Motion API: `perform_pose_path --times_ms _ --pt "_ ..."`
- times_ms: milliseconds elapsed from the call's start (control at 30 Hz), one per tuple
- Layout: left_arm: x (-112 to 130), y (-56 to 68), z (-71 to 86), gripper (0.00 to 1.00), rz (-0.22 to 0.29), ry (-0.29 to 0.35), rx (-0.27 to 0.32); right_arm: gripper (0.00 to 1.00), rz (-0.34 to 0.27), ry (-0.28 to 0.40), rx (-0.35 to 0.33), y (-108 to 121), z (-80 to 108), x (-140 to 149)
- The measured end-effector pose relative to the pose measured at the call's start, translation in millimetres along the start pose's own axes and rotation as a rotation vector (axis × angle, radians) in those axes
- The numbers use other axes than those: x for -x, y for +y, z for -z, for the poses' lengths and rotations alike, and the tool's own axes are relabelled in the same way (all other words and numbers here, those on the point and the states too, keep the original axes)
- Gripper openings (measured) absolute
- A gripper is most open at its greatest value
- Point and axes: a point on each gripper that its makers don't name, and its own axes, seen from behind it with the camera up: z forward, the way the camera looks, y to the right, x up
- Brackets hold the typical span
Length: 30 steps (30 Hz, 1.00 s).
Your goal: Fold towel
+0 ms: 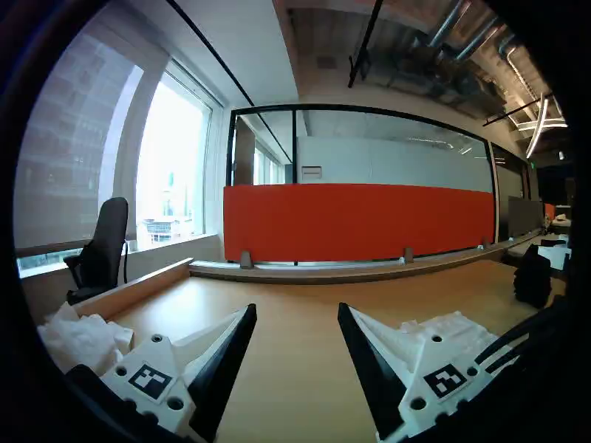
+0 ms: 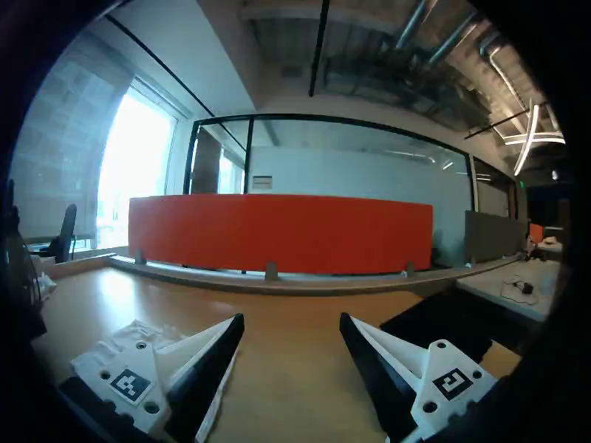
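A crumpled white cloth (image 1: 80, 341), which looks like the towel, lies on the wooden table (image 1: 295, 347) at the lower left of the left gripper view, beside the left finger. My left gripper (image 1: 295, 310) is open above bare wood, with nothing between its fingers. My right gripper (image 2: 290, 319) is open too, low over the same table (image 2: 288, 354), and holds nothing. A bit of white material (image 2: 129, 334) shows by its left finger; I cannot tell whether it is cloth.
An orange divider panel (image 1: 354, 221) runs along the far edge of the table. A black office chair (image 1: 100, 251) stands by the window at left. A black object (image 1: 532, 277) sits at right, and a dark flat shape (image 2: 443, 317) lies on the table's right side.
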Motion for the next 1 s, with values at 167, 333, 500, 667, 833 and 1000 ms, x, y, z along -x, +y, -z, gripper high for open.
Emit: perform_pose_path --times_ms 167,333,500,667,833,1000 --pt "-40 2.9 0.6 0.81 0.001 0.004 0.006 1.00 -0.007 0.002 0.002 -1 -0.4 -38" --pt "-81 7.2 2.3 0.81 -0.001 -0.002 0.014 1.00 -0.015 0.006 0.001 -3 -0.1 -78" --pt "-111 12.1 4.6 0.81 -0.013 -0.014 0.024 1.00 -0.015 0.008 0.002 -2 -0.3 -110" --pt "-123 17.4 3.7 0.81 -0.021 -0.040 0.036 1.00 -0.015 -0.008 -0.008 -2 -3.0 -123" --pt "-132 28.6 2.1 0.81 -0.030 -0.071 0.081 1.00 0.003 -0.032 -0.034 -4 -4.5 -127" --pt "-139 41.8 1.4 0.81 -0.047 -0.103 0.143 1.00 0.028 -0.069 -0.093 -16 -3.4 -130"
